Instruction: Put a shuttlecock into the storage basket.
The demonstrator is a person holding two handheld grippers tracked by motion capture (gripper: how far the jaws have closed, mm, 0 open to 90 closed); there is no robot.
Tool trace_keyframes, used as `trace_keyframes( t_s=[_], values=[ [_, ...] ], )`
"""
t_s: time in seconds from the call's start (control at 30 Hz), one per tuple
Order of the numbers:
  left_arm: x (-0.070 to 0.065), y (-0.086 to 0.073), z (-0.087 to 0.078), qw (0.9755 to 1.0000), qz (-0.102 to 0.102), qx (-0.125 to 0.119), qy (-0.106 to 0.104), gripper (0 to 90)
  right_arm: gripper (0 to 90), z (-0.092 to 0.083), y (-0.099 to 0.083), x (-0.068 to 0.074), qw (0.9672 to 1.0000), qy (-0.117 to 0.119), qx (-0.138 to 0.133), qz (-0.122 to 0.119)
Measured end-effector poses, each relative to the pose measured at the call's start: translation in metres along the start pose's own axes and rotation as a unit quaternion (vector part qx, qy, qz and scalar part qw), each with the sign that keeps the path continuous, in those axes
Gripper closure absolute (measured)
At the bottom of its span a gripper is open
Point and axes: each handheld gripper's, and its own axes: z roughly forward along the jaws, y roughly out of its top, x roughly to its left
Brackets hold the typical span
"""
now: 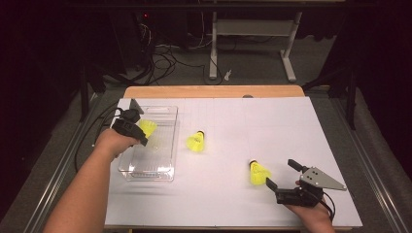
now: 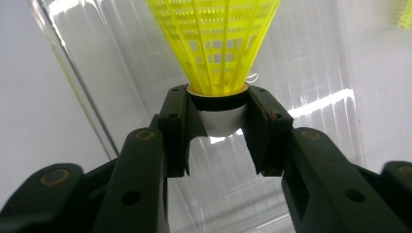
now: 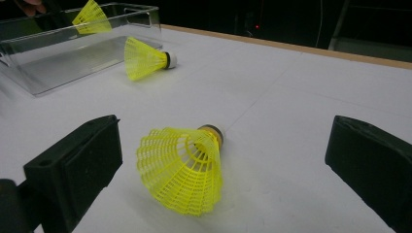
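Three yellow shuttlecocks in play. Left gripper (image 1: 137,127) is clamped on the cork base of one shuttlecock (image 2: 214,43), skirt pointing away, held over the clear plastic bin (image 1: 167,172) at the left of the worktop (image 1: 272,121). Step in hand looks like dropping it in: get the cork low and well inside the bin walls before letting go, since the light skirt will likely bounce or roll it out. Keep the jaws clear of the rim. Right gripper (image 1: 280,174) has its jaws spread wide, nothing between the pads, waiting just beside the near shuttlecock (image 3: 182,167) lying on its side. Approach that one at the cork, not the flexible skirt. Third shuttlecock (image 1: 196,141) lies on the worktop just right of the bin.
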Motion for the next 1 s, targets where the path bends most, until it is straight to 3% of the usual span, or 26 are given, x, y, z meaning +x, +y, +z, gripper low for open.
trace_keyframes(
  t_s=[0.17,0.7,0.83,1.0],
  values=[
    [-0.0003,0.0018,0.0044,1.0,-0.004,0.004,0.007,64.3,0.7,-0.0007,-0.0003,-0.0007,1.0,-0.001,-0.001,0.003],
    [0.0003,0.0017,0.0049,1.0,-0.006,0.003,0.002,63.4,0.7,-0.0006,0.0,0.0006,1.0,0.001,-0.002,0.001],
    [-0.0011,0.0013,0.0048,0.9998,0.006,0.003,-0.018,53.1,0.7,-0.0006,0.0001,0.0005,1.0,0.001,-0.002,0.001],
    [-0.0031,0.0014,0.0053,0.9997,0.013,0.005,-0.019,47.6,0.7,-0.0007,0.0002,0.0004,1.0,0.001,-0.002,0.001]
  ],
)
